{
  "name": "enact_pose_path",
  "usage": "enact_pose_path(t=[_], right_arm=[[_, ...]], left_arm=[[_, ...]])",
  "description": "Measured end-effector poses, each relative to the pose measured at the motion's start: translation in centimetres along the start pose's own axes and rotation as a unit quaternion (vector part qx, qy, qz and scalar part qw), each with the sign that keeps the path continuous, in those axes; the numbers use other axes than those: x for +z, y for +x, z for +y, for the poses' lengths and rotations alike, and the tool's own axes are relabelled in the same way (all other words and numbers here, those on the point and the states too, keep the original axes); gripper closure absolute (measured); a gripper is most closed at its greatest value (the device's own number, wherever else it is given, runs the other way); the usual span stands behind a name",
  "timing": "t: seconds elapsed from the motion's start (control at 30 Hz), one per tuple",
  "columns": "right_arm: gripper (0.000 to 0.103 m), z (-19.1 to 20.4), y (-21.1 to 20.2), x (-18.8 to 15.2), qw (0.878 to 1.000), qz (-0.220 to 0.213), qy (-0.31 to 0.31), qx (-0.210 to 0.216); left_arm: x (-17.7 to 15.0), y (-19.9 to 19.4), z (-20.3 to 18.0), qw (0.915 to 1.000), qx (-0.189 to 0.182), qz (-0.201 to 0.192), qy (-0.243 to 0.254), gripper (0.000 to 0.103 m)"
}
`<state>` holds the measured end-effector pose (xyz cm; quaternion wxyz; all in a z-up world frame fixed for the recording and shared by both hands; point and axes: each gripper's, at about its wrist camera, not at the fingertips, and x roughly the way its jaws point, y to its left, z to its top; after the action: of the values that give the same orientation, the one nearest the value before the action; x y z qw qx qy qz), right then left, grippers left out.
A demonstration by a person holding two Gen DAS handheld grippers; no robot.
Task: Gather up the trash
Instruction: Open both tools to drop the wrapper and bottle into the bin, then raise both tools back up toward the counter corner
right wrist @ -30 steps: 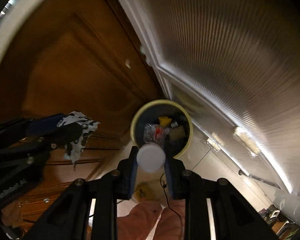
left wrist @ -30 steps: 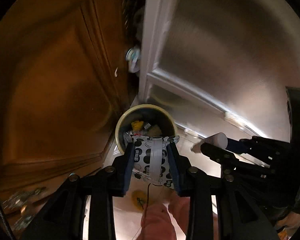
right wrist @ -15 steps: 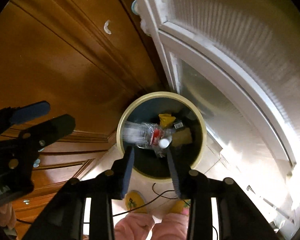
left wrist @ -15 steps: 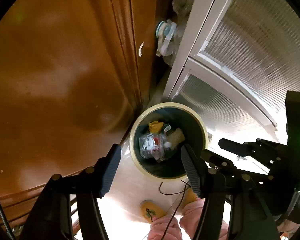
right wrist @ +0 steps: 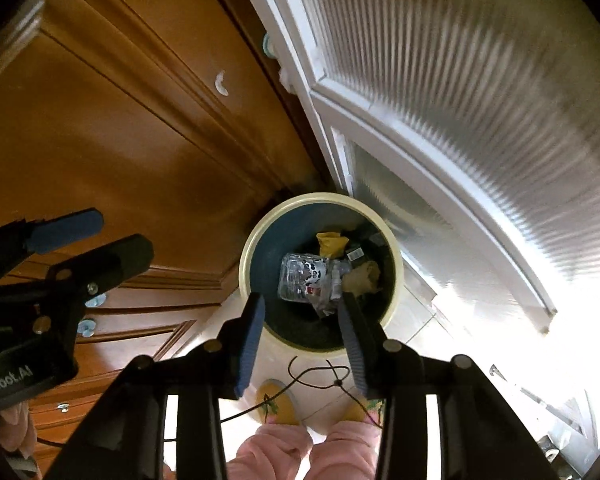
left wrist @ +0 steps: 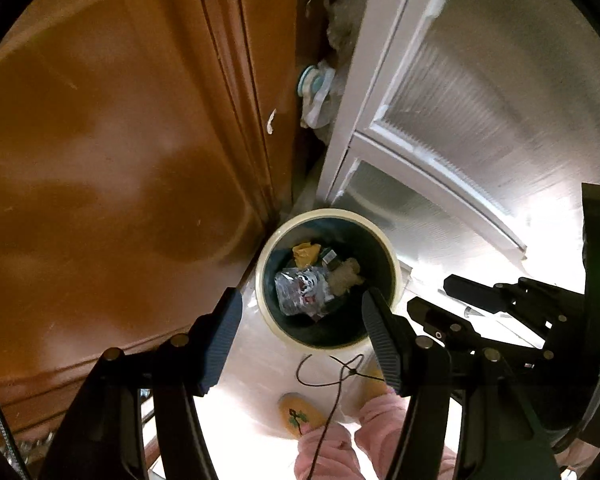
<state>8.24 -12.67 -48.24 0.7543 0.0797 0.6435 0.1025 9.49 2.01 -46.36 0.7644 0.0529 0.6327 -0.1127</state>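
A round bin with a cream rim [left wrist: 396, 276] [right wrist: 245, 258] stands on the floor below both grippers, in the corner between a wooden door and a white ribbed door. Inside lie a clear wrapper with black dots [left wrist: 300, 288] [right wrist: 304, 276], a small white bottle [right wrist: 335, 278], yellow trash [left wrist: 306, 251] [right wrist: 331, 241] and crumpled brown paper [left wrist: 346, 276] [right wrist: 363, 276]. My left gripper [left wrist: 300, 334] is open and empty above the bin's near edge. My right gripper [right wrist: 302, 332] is open and empty above it too. It also shows in the left wrist view [left wrist: 456, 294], at the right.
A brown wooden door [left wrist: 120, 160] fills the left. A white door with ribbed glass [left wrist: 480, 112] fills the right. A black cord [left wrist: 332, 372] hangs over the pale floor. The person's yellow slippers [right wrist: 274, 400] and pink trousers [right wrist: 308, 456] are below.
A second ago my left gripper held the dotted wrapper and my right held the white bottle. Both opened and the items dropped into the bin. Both grippers rose slightly.
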Motion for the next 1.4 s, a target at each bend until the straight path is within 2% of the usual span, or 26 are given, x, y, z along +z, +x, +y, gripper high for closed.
enact_pose_path(t=[0.3, 0.43, 0.67, 0.97, 1.2, 1.4], right_arm=[[0.064, 0.9, -6.6, -1.5, 1.000, -0.002, 0.000, -0.007], [0.064, 1.6, -10.6, -2.3, 1.000, -0.012, 0.003, -0.011], [0.064, 3.3, -19.0, -3.4, 0.998, -0.059, 0.005, -0.016], [0.064, 6.0, -29.4, -4.0, 0.990, -0.139, -0.006, -0.033], [0.064, 7.9, -36.8, -3.6, 0.975, -0.218, 0.005, -0.047], [0.064, 9.3, -41.6, -2.9, 0.959, -0.273, -0.003, -0.080]], left_arm=[[-1.7, -7.3, -1.8, 0.9998, -0.001, -0.001, 0.019, 0.042], [-2.6, -11.8, -2.6, 0.9995, -0.008, -0.008, 0.030, 0.042], [-2.7, -19.6, -3.4, 0.9975, -0.022, -0.035, 0.058, 0.042], [-1.2, -30.5, -3.8, 0.9859, -0.021, -0.132, 0.101, 0.042], [0.1, -37.7, -3.9, 0.9697, -0.022, -0.210, 0.123, 0.041], [1.7, -41.4, -3.5, 0.9603, -0.044, -0.242, 0.132, 0.041]])
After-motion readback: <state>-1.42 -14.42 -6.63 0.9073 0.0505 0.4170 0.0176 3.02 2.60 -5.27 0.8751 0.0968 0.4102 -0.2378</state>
